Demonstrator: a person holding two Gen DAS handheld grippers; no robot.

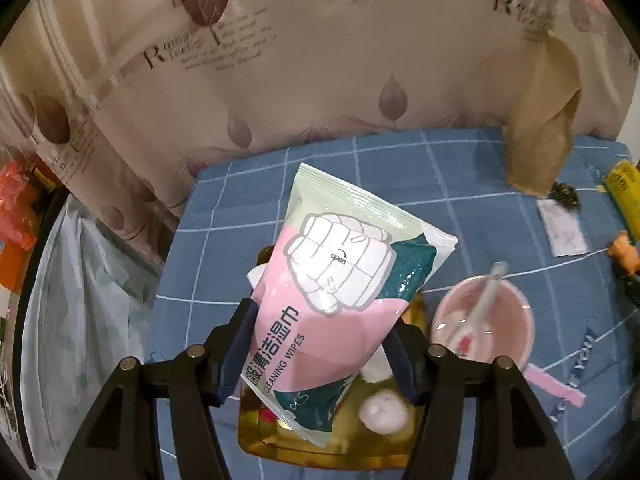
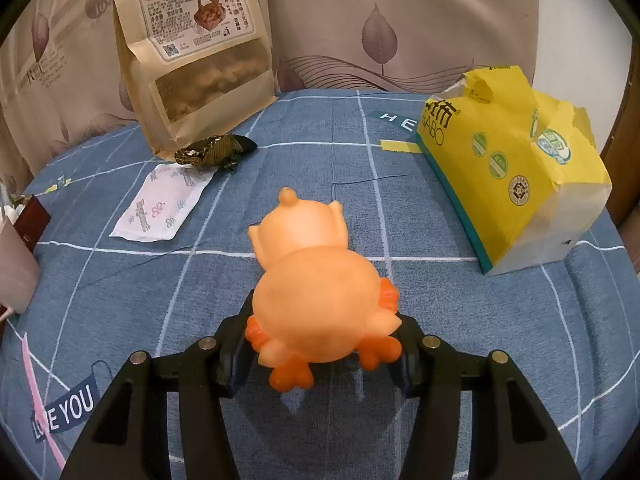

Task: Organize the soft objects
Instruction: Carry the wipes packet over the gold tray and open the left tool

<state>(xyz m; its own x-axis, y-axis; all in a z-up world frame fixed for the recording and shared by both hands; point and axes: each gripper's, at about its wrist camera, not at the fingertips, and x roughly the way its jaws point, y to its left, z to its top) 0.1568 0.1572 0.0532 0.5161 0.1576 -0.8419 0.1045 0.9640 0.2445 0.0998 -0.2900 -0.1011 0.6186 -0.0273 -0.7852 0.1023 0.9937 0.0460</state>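
Note:
A pink, white and teal pack of cleaning wipes (image 1: 340,280) is held tilted in the left wrist view, with my left gripper (image 1: 320,348) shut on its lower end. It hangs over an amber see-through box (image 1: 280,450) holding white cotton balls (image 1: 382,410). An orange rubber duck toy (image 2: 316,292) sits between the fingers of my right gripper (image 2: 324,344), which is shut on its body just above the blue checked cloth (image 2: 120,280). The same toy (image 1: 624,254) shows at the right edge of the left wrist view.
A pink cup (image 1: 484,328) with a spoon stands right of the box. A brown snack bag (image 2: 196,52) leans on the curtain, with a dark wrapped item (image 2: 216,152) and a white sachet (image 2: 160,208) before it. A torn yellow tissue pack (image 2: 516,176) lies at right.

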